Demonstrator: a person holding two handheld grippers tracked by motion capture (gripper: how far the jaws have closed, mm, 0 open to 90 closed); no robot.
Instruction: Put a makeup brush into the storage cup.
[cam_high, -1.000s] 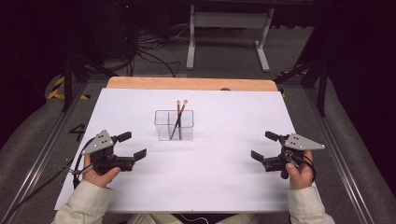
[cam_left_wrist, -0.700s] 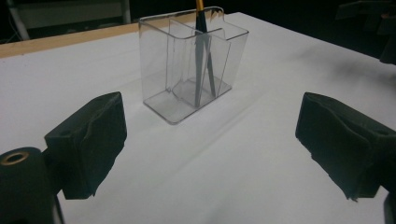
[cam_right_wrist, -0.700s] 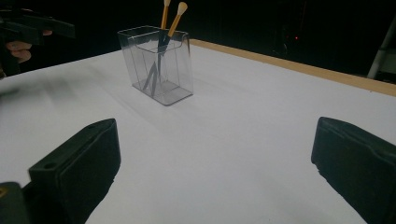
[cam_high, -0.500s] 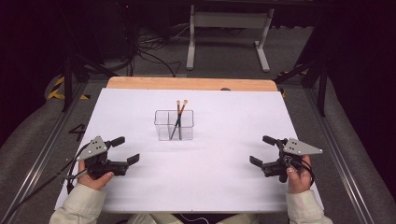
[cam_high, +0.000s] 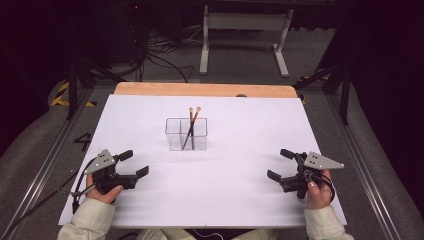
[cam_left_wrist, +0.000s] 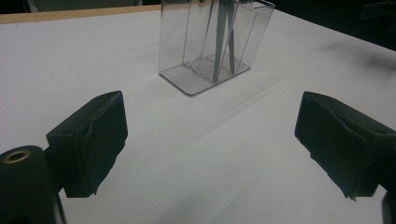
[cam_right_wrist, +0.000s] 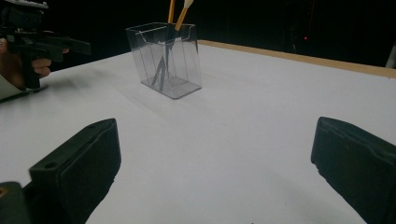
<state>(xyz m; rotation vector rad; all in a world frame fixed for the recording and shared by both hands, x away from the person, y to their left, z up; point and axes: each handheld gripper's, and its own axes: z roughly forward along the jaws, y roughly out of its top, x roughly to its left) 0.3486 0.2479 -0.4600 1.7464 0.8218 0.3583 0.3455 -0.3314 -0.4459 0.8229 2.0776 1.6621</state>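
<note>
Two brushes (cam_high: 191, 127) stand crossed in clear holder (cam_high: 186, 134), mid-surface. Likely light, stiff, slim; grip the upper handles. Left gripper (cam_high: 134, 163) and right gripper (cam_high: 278, 164): jaws open, empty, well apart from holder.

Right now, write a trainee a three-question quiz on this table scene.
1. True or false: the left tongs are shut on a brush.
2. Where do the two brushes stand? A) flat on the sheet B) in the clear holder C) in the right tongs
3. Fill in: the holder sits on a ___ sheet.

Key: 1 false, both tongs are open and hold nothing. 2 B, they lean crossed in one compartment. 3 white.
</note>
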